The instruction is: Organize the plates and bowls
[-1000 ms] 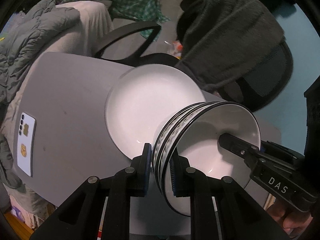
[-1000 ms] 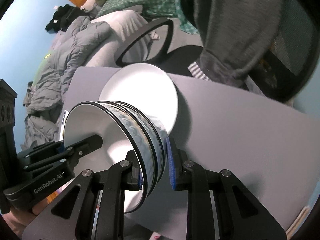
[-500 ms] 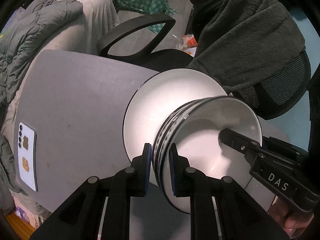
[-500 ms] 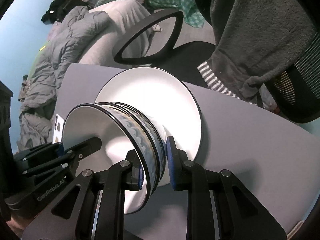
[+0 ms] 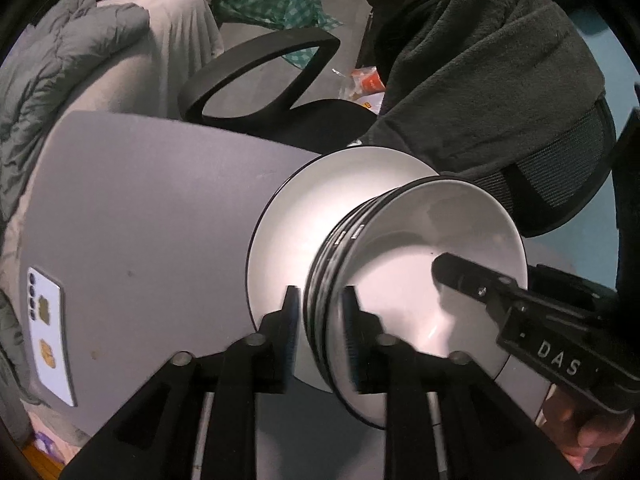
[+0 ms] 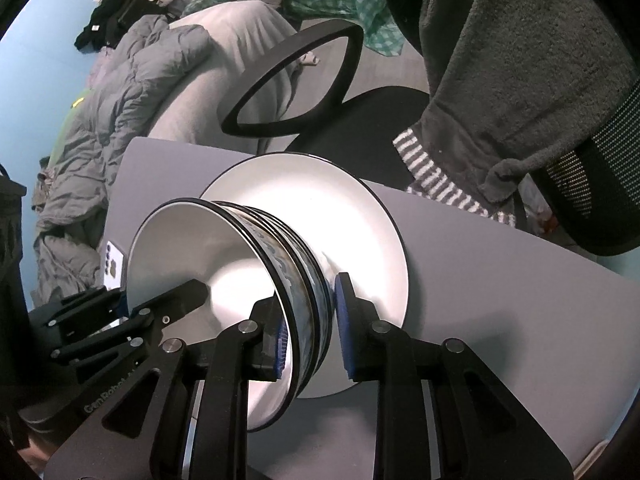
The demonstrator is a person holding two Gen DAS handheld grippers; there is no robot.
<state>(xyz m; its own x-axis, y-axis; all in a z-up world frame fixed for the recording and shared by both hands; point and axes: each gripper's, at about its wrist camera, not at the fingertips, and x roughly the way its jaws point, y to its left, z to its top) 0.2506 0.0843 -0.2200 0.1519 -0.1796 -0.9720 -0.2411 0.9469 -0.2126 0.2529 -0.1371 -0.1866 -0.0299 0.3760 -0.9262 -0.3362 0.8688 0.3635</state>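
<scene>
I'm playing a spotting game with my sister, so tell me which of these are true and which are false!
1. The bowls are nested in one stack. True.
2. The stack sits on a blue plate. False: the plate is white with a dark rim.
3. A phone lies on the grey table. True.
4. The left gripper squeezes the bowls tight. False: its jaws have just been opening, and the pads stand off the bowl rim between them.
5. The plate is upside down. False: it lies face up under the bowls.
</scene>
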